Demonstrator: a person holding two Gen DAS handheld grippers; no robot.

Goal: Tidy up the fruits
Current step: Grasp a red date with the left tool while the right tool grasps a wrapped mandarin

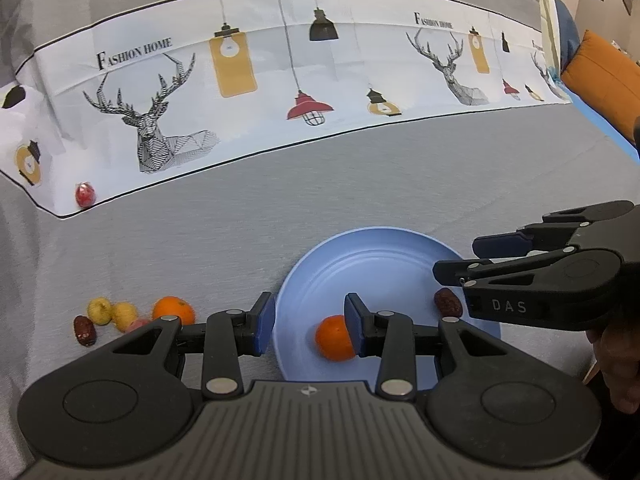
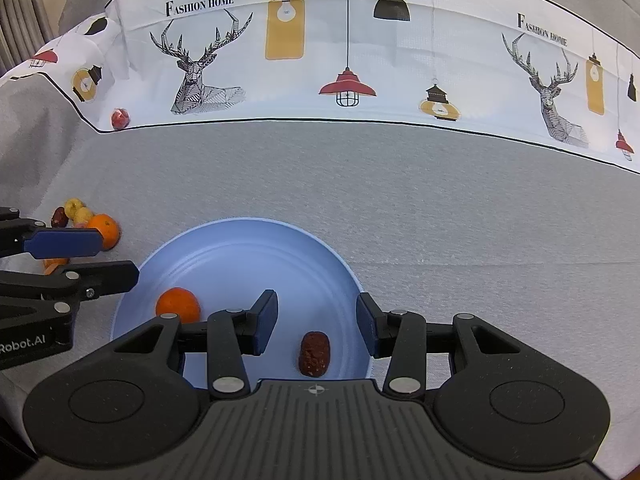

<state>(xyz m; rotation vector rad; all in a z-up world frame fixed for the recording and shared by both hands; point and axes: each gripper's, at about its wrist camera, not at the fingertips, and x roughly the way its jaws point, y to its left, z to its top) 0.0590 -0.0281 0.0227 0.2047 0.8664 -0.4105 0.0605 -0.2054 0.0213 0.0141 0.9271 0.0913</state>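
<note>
A blue plate point(image 1: 380, 264) point(image 2: 240, 248) lies on the grey cloth. It holds an orange point(image 1: 334, 338) point(image 2: 178, 305) and a dark red date point(image 1: 448, 303) point(image 2: 314, 354). My left gripper point(image 1: 310, 326) point(image 2: 116, 260) hovers open over the plate's left rim; the orange sits partly behind its right finger, not gripped. My right gripper point(image 2: 316, 326) point(image 1: 456, 258) is open above the plate, and the date lies on the plate below its gap, untouched. Left of the plate is a pile: another orange point(image 1: 174, 310) point(image 2: 106, 231), yellow fruits point(image 1: 100, 310) point(image 2: 75, 206) and a second date point(image 1: 84, 330) point(image 2: 60, 217).
A small red fruit point(image 1: 85, 195) point(image 2: 120, 118) rests at the edge of a white printed cloth point(image 1: 280, 80) point(image 2: 360, 60) with deer and lamps. An orange cushion point(image 1: 600, 80) lies at the far right. A hand point(image 1: 616, 360) holds the right gripper.
</note>
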